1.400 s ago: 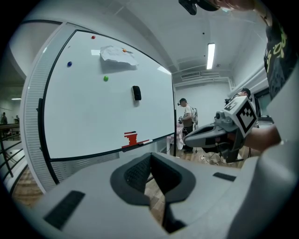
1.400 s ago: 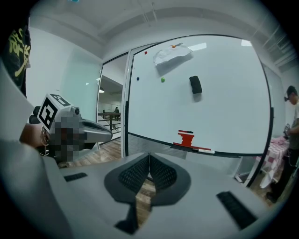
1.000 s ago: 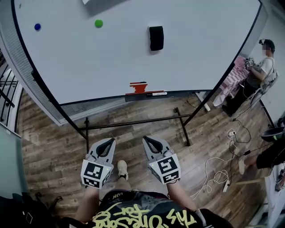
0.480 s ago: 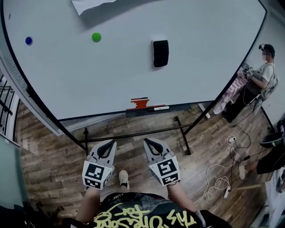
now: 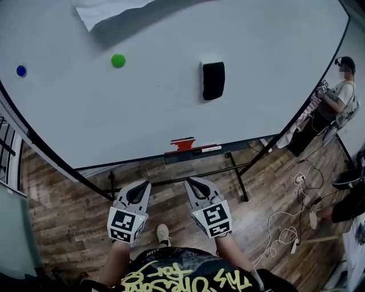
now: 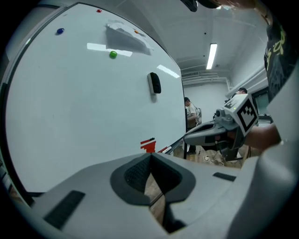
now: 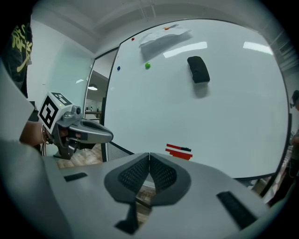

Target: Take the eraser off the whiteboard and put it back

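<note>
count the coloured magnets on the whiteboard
4: a blue magnet at far left, a green magnet right of it, a small red magnet higher up, an orange magnet on the paper. More may be hidden.

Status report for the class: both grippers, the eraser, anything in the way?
Left gripper shut, empty; right gripper shut, empty. Eraser on whiteboard, untouched. Nothing in the way.

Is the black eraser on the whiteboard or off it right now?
On. The eraser sits flat against the whiteboard, well above its marker ledge, with nothing touching it.
</note>
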Motion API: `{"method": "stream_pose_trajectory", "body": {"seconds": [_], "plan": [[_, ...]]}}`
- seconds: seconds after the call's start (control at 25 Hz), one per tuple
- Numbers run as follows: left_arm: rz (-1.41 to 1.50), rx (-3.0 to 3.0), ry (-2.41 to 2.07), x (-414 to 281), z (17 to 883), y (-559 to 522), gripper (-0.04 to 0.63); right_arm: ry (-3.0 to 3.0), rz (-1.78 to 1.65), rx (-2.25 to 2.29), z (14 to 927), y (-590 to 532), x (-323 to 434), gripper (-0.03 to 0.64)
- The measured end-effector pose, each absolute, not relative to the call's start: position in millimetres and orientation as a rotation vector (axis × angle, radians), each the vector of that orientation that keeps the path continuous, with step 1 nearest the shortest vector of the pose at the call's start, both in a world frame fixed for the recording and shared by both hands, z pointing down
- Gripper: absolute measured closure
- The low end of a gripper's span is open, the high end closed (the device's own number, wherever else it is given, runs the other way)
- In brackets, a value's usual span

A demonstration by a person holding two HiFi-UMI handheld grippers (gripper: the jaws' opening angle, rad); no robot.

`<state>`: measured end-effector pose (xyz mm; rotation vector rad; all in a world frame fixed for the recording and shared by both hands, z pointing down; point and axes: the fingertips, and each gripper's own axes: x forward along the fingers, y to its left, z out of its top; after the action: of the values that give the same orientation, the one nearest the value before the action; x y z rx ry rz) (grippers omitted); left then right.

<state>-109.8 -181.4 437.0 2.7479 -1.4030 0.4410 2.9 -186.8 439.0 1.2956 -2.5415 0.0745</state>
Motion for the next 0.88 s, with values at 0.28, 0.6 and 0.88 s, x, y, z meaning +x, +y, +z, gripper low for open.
{"method": "stream_pose_trajectory", "body": {"seconds": [0.28, 0.6, 0.88], "plan": [[0.466, 2.760, -1.363, -116, 437, -205, 0.588, -2.539, 0.100, 1.301, 440, -213, -8, 0.607], [0.476, 2.783, -1.308, -121, 440, -225, 0.588, -2.529, 0.131, 1.327, 445, -231, -19, 0.607], [0.461, 2.784, -1.290, -123, 440, -231, 0.588, -2.527, 0.143, 1.322, 447, -233, -24, 0.607]]}}
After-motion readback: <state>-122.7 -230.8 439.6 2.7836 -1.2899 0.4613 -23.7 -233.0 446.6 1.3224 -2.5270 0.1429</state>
